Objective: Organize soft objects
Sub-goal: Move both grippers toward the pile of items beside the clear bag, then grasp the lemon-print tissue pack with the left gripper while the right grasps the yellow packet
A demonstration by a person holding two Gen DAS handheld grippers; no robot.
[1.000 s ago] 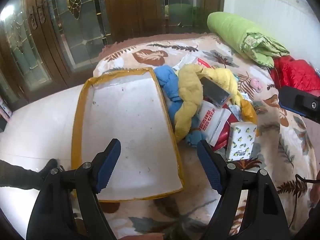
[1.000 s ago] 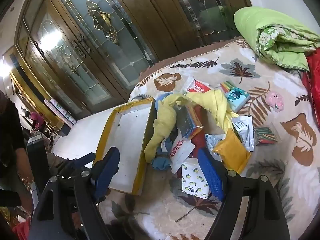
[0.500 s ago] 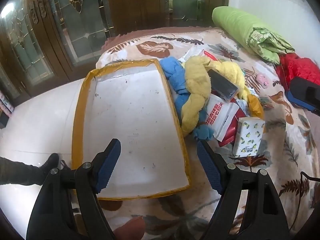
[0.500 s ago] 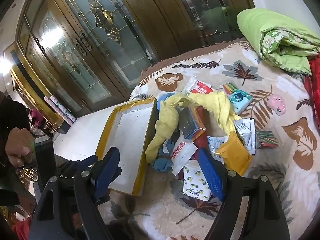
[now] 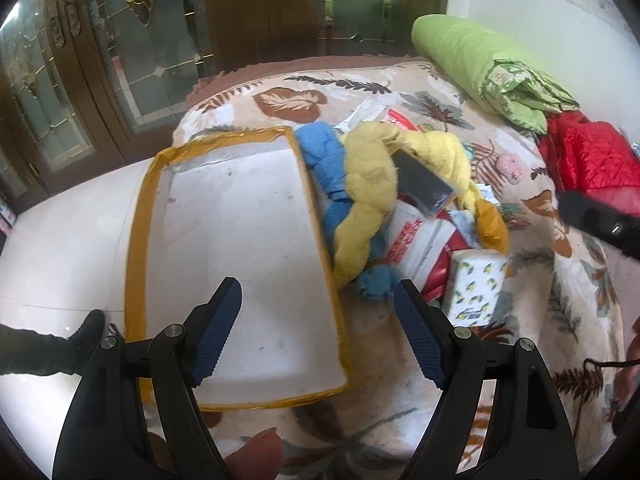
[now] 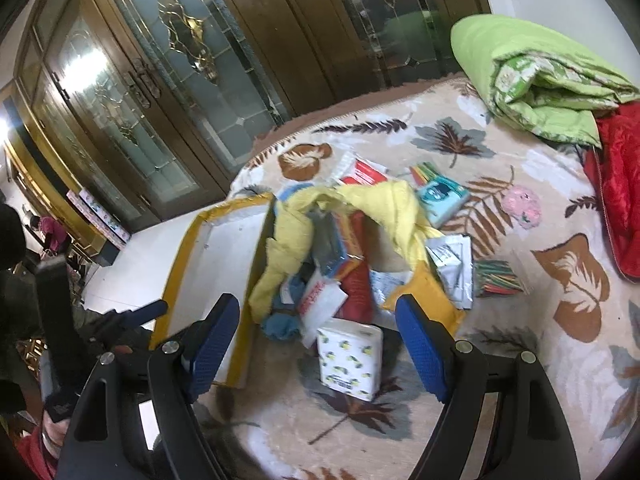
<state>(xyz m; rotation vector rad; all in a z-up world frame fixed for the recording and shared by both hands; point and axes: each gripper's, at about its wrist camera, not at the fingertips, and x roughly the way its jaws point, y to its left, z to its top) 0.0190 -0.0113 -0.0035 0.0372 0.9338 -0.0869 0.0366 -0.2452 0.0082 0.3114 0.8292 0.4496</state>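
Note:
A yellow towel (image 5: 372, 196) (image 6: 288, 248) and a blue towel (image 5: 324, 156) lie twisted together in a heap of packets on the leaf-patterned bed (image 5: 400, 420). Left of the heap stands a shallow white box with a yellow rim (image 5: 236, 248) (image 6: 212, 264), nothing in it. My left gripper (image 5: 316, 332) hangs open over the box's near right corner. Above the bed near a lemon-print tissue pack (image 6: 352, 360) (image 5: 476, 284), my right gripper (image 6: 316, 340) is open too. Neither holds anything.
Packets, a dark box (image 5: 424, 184), a teal box (image 6: 440, 196) and coloured sticks (image 6: 496, 280) lie around the towels. A green quilt (image 6: 536, 80) and a red quilt (image 5: 592, 164) sit at the far right. Glass-panelled wooden doors (image 6: 180, 92) stand behind; white floor (image 5: 60, 248) lies left.
Both grippers have drifted slightly over the bed, so the box and the heap sit a little differently in view. Both stay open. Nothing on the bed has moved.

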